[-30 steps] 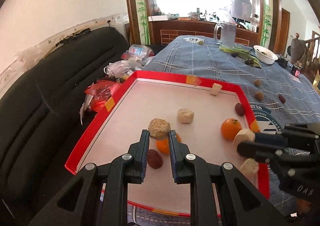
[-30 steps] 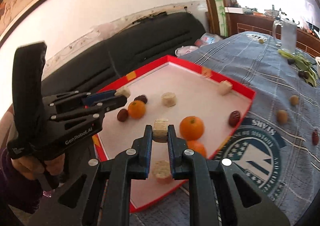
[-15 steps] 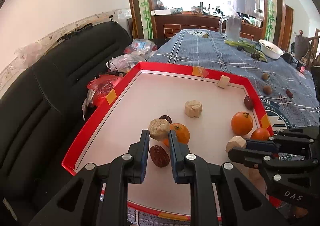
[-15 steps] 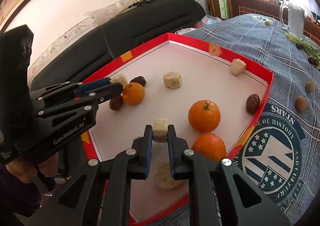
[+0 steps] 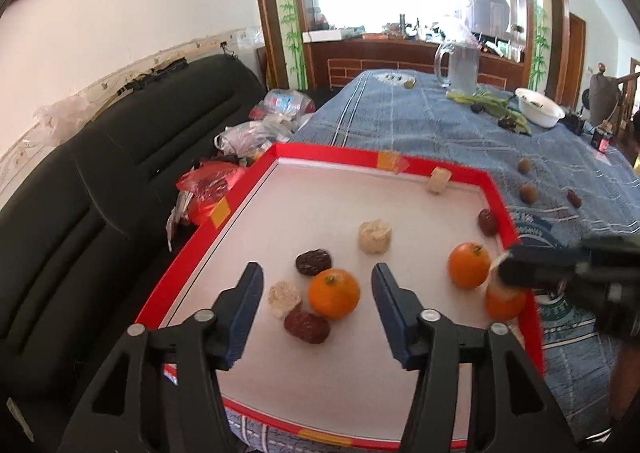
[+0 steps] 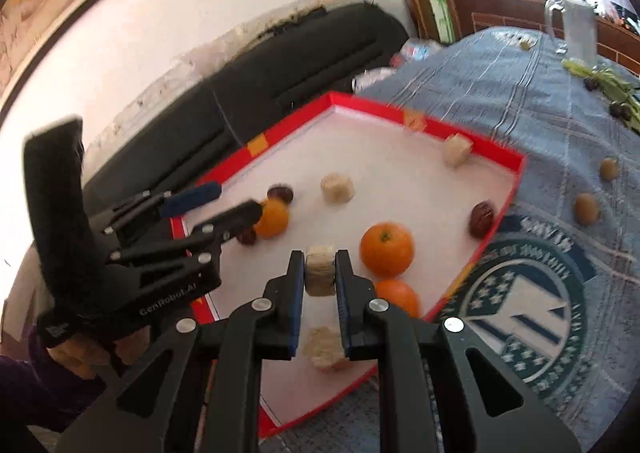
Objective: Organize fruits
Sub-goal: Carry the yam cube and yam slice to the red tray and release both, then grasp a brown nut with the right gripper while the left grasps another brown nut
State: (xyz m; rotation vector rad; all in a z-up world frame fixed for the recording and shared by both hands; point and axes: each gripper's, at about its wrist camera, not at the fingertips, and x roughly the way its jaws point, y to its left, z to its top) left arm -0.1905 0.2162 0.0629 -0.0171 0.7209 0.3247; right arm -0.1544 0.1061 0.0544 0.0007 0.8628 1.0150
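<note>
**A:** Between the black fingers of the left gripper [image 5: 316, 305], what lay on the tray?

**B:** Its jaws had just been opening and stood apart, pressing on nothing. Under the gap a beige crumbly chunk [image 5: 284, 297] sat on the white floor of the red-rimmed tray [image 5: 240, 193], just beside a smooth orange [image 5: 334, 293]. A wrinkled dark date [image 5: 307, 327] lay nearer, another date [image 5: 314, 261] farther.

**A:** And the right gripper [image 6: 320, 273]?

**B:** Clamped on a pale fibrous cylinder [image 6: 320, 271], held above the tray's near right part. The left wrist view showed that gripper only as a blurred black bar at the right edge, its grip hidden; the right wrist view showed the blue pads flat against the cylinder's sides.

**A:** What else did only the right view give?

**B:** A second rough cylinder [image 6: 325, 349] lying on the tray below the jaws, and the person's hand [image 6: 80, 353] on the left gripper's handle. Two glossy oranges [image 6: 386, 249] sat just right of the held piece, one behind the other.

**A:** Farther out?

**B:** A knobbly beige piece [image 5: 374, 236] mid-tray, a cube-like piece [image 5: 438, 180] against the far rim, a date [image 5: 487, 221] by the right rim. On the blue checked tablecloth [image 5: 420, 133] beyond lay small brown round fruits [image 5: 528, 193], with a glass jug [image 5: 462, 65] and white bowl [image 5: 538, 107] far off. A black padded sofa [image 5: 100, 193] ran along the left.
</note>
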